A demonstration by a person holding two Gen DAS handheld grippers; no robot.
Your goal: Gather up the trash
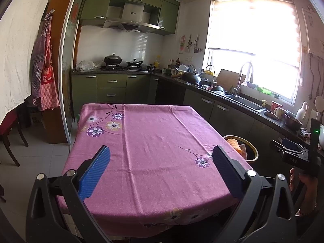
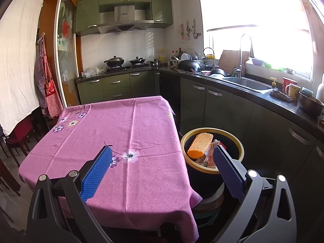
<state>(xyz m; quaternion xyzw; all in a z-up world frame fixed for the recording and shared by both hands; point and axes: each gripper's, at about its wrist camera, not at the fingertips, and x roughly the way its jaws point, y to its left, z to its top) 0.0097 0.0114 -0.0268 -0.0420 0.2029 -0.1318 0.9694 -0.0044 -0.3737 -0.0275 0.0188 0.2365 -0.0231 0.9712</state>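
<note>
Green kitchen cabinets (image 1: 113, 81), sunlit window (image 1: 255, 42), pink-clothed table (image 1: 154, 141).

A white letter "K" stands on the red patch of the checked apron (image 1: 47, 77) hanging at the left; smaller marks beside it are unreadable. The range hood (image 2: 125, 14) carries a small badge, too blurred to read.

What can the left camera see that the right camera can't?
Only the left camera shows the other gripper and the person's hand holding it. Only the right camera looks down into the bin, showing the orange ridged thing and wrappers. Both show the pink tablecloth, stove, sink and bright window.
</note>
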